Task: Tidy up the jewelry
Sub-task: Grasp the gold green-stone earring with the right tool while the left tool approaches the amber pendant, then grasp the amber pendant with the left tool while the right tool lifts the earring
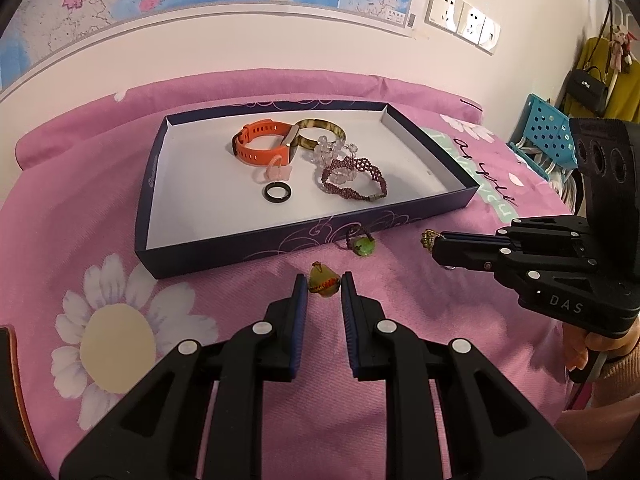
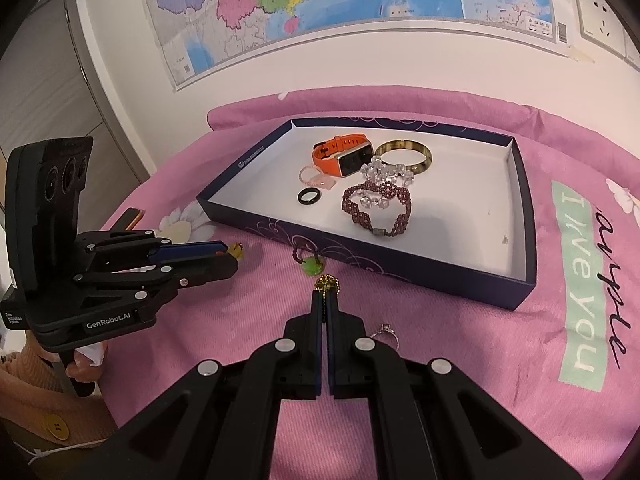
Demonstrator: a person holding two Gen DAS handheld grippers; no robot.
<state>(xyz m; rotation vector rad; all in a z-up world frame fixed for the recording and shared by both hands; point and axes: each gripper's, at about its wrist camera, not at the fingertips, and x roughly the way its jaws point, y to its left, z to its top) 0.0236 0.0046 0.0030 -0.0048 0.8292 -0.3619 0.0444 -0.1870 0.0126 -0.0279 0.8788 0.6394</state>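
Both grippers are loaded, both short of the tray (image 1: 168,216).

Left gripper (image 1: 324,286): jaws narrowed onto the amber pendant (image 1: 323,282), pads touching it on both sides, so grasping. In the right wrist view it shows as a yellow bit at the tips, clear of the pink bedspread (image 1: 400,340).

Right gripper (image 2: 325,300): jaws clenched on the gold charm (image 2: 327,282), which sticks out past the tips with a thin chain caught between the pads.

Key relation: the tray lies ahead of both sets of jaws, past its near wall. Its long axis runs across the left gripper's view and slants away to the right in the right's. Judging from both views, the right gripper's tips sit nearer the near wall, so it likely has the shorter carry. Each needs to clear the wall's top edge before releasing.

Count in tray, 6:
- 1 orange watch (image 1: 262,142)
- 1 amber bangle (image 1: 320,134)
- 1 clear crystal bracelet (image 1: 332,152)
- 1 maroon beaded bracelet (image 1: 354,180)
- 1 pink ring (image 1: 276,168)
- 1 black ring (image 1: 277,192)

Loose on bedspread, 2:
- 1 green bead ring (image 1: 362,245), just beside the near wall, between the 2 grippers
- 1 silver ring (image 2: 386,330), beside the right gripper's fingers

In jaws: 2.
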